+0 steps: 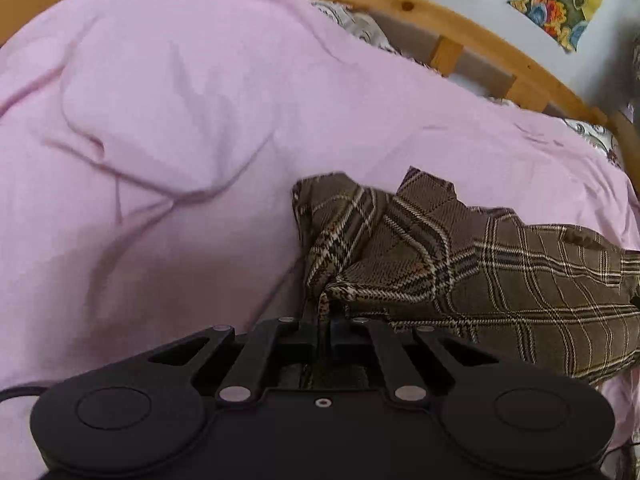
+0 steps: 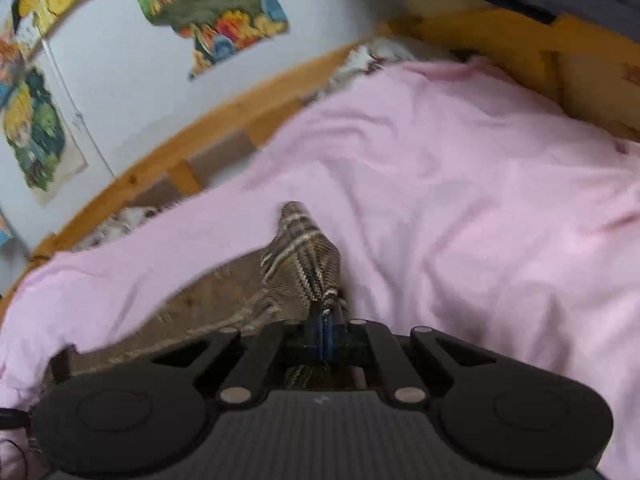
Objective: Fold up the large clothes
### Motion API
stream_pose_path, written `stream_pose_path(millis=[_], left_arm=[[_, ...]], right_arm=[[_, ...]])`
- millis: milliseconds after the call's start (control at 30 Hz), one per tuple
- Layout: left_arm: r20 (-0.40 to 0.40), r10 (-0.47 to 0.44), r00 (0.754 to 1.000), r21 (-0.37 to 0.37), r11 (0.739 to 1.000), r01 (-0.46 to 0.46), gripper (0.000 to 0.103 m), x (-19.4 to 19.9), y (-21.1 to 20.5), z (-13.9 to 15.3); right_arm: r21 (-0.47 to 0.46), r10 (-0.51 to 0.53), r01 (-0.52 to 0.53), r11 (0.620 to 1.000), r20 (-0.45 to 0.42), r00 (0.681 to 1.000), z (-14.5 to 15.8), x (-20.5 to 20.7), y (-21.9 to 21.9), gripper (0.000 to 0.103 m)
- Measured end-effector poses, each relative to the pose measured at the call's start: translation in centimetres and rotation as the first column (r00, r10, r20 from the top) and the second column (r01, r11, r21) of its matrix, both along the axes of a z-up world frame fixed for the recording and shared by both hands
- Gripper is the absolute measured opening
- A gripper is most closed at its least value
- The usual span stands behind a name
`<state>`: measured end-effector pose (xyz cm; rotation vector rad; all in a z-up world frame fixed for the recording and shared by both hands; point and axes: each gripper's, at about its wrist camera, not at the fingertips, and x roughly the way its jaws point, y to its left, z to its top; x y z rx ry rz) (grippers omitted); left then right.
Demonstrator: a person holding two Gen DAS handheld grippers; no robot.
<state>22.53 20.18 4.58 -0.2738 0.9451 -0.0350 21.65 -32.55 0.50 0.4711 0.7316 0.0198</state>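
Observation:
A brown plaid garment point(image 1: 472, 264) lies crumpled on a pink bed cover point(image 1: 168, 128), spreading to the right in the left wrist view. My left gripper point(image 1: 325, 320) is shut on a bunched edge of that garment, which rises out of the closed jaws. In the right wrist view my right gripper point(image 2: 326, 322) is shut on another pinched fold of the plaid garment point(image 2: 300, 256); the cloth stands up in a peak above the jaws and trails off to the left over the pink cover point(image 2: 460, 184).
A curved wooden bed frame point(image 1: 452, 20) runs behind the pink cover, with patterned bedding point(image 1: 360, 24) showing at its edge. A pale wall with colourful posters point(image 2: 212, 12) stands beyond the frame point(image 2: 168, 168).

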Motion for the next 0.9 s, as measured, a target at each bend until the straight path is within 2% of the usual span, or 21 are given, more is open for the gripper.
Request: stream_pose_path(millis=[133, 167, 200, 233, 267, 300, 333, 367, 400, 467, 500, 567, 600, 667, 733, 767, 833, 900], left_arm=[[-0.013, -0.03, 0.999, -0.021, 0.999, 0.03, 0.004, 0.1, 0.1, -0.3], [-0.006, -0.028, 1.0, -0.028, 0.999, 0.028, 0.009, 0.1, 0.2, -0.2], [-0.003, -0.016, 1.0, -0.033, 0.999, 0.016, 0.02, 0.1, 0.2, -0.1], [0.005, -0.001, 1.0, -0.032, 0.999, 0.001, 0.026, 0.0, 0.3, 0.1], [0.02, 0.008, 1.0, -0.033, 0.999, -0.007, 0.041, -0.2, 0.2, 0.3], [0.035, 0.012, 0.999, -0.031, 0.999, -0.011, 0.059, -0.5, 0.0, 0.5], [0.049, 0.021, 0.999, -0.024, 1.0, -0.02, 0.067, -0.8, -0.2, 0.9], [0.068, 0.033, 0.997, -0.014, 0.999, -0.032, 0.078, -1.2, -0.6, 1.2], [0.09, 0.038, 0.995, -0.003, 0.999, -0.038, 0.086, -1.5, -0.9, 1.5], [0.141, 0.05, 0.989, 0.046, 0.997, -0.057, 0.094, -2.4, -2.0, 2.4], [0.188, 0.054, 0.981, 0.084, 0.994, -0.071, 0.099, -2.8, -2.9, 3.0], [0.275, 0.04, 0.961, 0.124, 0.989, -0.076, 0.102, -3.6, -4.6, 4.2], [0.31, 0.022, 0.95, 0.126, 0.99, -0.064, 0.102, -3.5, -5.6, 4.6], [0.355, -0.023, 0.935, 0.074, 0.997, -0.004, 0.102, -3.1, -7.4, 5.1], [0.369, -0.097, 0.924, -0.014, 0.994, 0.109, 0.102, -2.4, -9.1, 4.7], [0.364, -0.148, 0.92, -0.057, 0.982, 0.181, 0.102, -2.0, -9.8, 4.1], [0.331, -0.256, 0.908, -0.125, 0.942, 0.312, 0.102, -1.1, -11.0, 2.2], [0.249, -0.348, 0.904, -0.141, 0.91, 0.39, 0.102, 0.2, -11.7, 0.2]], right_arm=[[-0.029, 0.031, -0.031, 0.999, 0.004, 0.999, -0.2, -1.3, -0.1, 0.003], [-0.037, 0.05, -0.05, 0.998, 0.016, 0.999, -0.1, -1.3, 0.1, 0.003], [-0.045, 0.075, -0.073, 0.996, 0.032, 0.997, 0.1, -1.3, 0.2, 0.003], [-0.063, 0.088, -0.085, 0.994, 0.04, 0.995, 0.4, -1.3, 0.4, 0.004], [-0.094, 0.097, -0.092, 0.991, 0.043, 0.994, 0.7, -1.4, 0.8, 0.008], [-0.127, 0.102, -0.095, 0.987, 0.049, 0.994, 1.1, -1.5, 1.2, 0.023], [-0.15, 0.105, -0.096, 0.984, 0.055, 0.993, 1.3, -1.3, 1.6, 0.036], [-0.17, 0.114, -0.101, 0.98, 0.067, 0.991, 1.6, -1.3, 1.9, 0.058], [-0.193, 0.127, -0.108, 0.975, 0.088, 0.988, 1.9, -1.5, 2.4, 0.07], [-0.265, 0.142, -0.109, 0.958, 0.109, 0.984, 2.4, -1.8, 3.7, 0.078], [-0.314, 0.152, -0.108, 0.943, 0.12, 0.981, 2.7, -2.0, 4.6, 0.09], [-0.42, 0.178, -0.097, 0.902, 0.159, 0.971, 3.2, -2.4, 6.7, 0.101], [-0.47, 0.199, -0.09, 0.878, 0.189, 0.962, 3.5, -2.8, 8.0, 0.103], [-0.545, 0.25, -0.091, 0.833, 0.225, 0.942, 3.7, -3.0, 10.7, 0.103], [-0.594, 0.326, -0.133, 0.794, 0.23, 0.917, 3.7, -2.6, 13.3, 0.103], [-0.603, 0.357, -0.154, 0.782, 0.233, 0.904, 3.5, -2.2, 14.3, 0.103], [-0.593, 0.404, -0.205, 0.779, 0.225, 0.887, 3.0, -1.4, 15.3, 0.103], [-0.588, 0.421, -0.231, 0.775, 0.209, 0.882, 2.4, -0.6, 15.6, 0.103]])
